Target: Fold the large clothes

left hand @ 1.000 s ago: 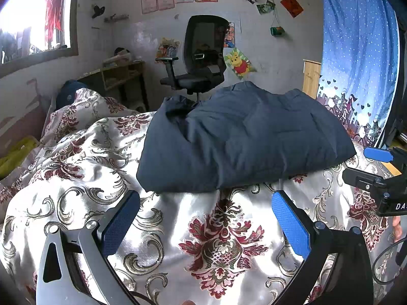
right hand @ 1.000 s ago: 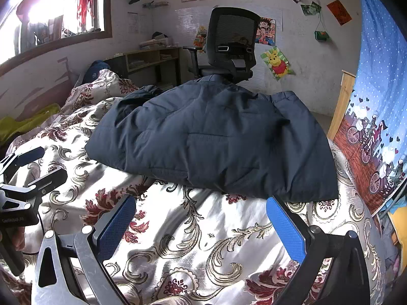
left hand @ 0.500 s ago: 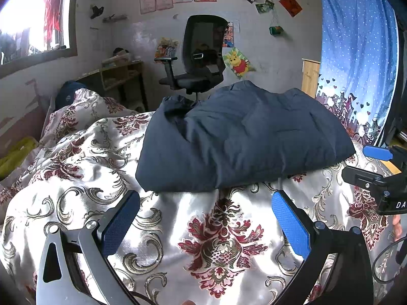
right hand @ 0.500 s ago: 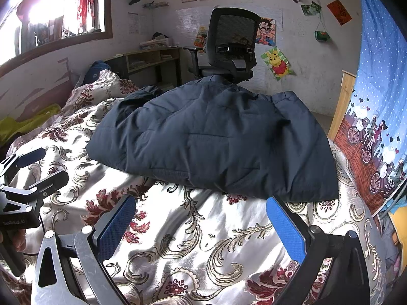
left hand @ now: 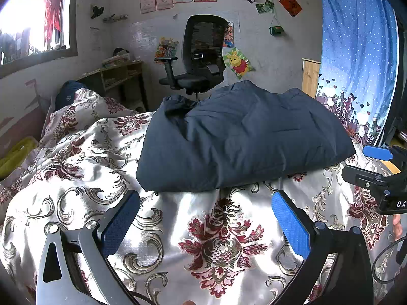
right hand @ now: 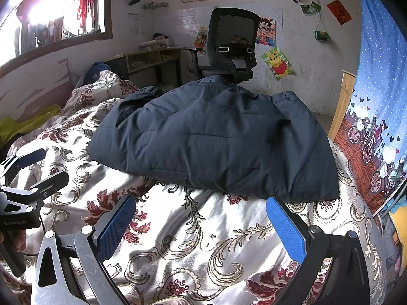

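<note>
Both claws [left hand: 205, 216] [right hand: 201, 218] gape, seemingly clear of jacket [left hand: 241, 137] hem.

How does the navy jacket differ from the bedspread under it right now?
The navy jacket is plain, matte and puffy, folded into a compact bundle; the bedspread is shiny, patterned with red flowers and scrolls, and spread wide. The jacket lies on top; the bedspread carries it. Both are rumpled fabric, untouched by either hand-held gripper.

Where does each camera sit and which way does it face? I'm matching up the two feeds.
Left wrist: on the left tongs, facing the navy jacket on the bedspread; right tongs at right edge.
Right wrist: on the right tongs, same heading; left tongs at left edge.
Shared: jacket, bedspread, office chair.
</note>
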`<state>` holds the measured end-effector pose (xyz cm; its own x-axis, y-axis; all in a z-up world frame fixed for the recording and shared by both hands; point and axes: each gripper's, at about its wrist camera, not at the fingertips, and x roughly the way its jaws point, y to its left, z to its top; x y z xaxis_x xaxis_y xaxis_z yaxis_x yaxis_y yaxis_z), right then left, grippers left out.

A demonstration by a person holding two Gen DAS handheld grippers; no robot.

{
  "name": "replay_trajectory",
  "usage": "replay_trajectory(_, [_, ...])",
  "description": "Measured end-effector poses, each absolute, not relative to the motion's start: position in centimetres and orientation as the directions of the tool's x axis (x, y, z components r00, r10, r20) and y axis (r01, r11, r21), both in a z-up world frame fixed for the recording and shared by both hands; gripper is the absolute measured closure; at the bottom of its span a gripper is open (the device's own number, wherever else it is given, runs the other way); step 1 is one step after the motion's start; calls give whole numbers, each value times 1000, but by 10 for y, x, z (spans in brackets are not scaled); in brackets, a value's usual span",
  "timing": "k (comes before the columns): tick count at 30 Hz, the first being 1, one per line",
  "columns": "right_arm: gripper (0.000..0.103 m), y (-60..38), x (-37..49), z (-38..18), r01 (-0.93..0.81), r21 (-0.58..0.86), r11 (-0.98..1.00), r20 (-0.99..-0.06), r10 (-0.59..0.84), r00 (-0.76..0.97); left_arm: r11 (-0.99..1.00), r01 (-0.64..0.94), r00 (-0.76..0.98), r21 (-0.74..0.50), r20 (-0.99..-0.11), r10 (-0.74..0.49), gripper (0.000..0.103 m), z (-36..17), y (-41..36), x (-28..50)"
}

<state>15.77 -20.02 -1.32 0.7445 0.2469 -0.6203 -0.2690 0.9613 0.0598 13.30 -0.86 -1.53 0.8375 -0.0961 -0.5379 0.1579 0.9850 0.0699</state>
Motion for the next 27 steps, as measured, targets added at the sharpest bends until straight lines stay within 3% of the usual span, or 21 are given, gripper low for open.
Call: replay_trajectory(27, [0, -200, 158, -14, -269, 63, 961, -621, 249, 744, 985, 157, 836, 72, -541, -94, 1, -16, -10, 132])
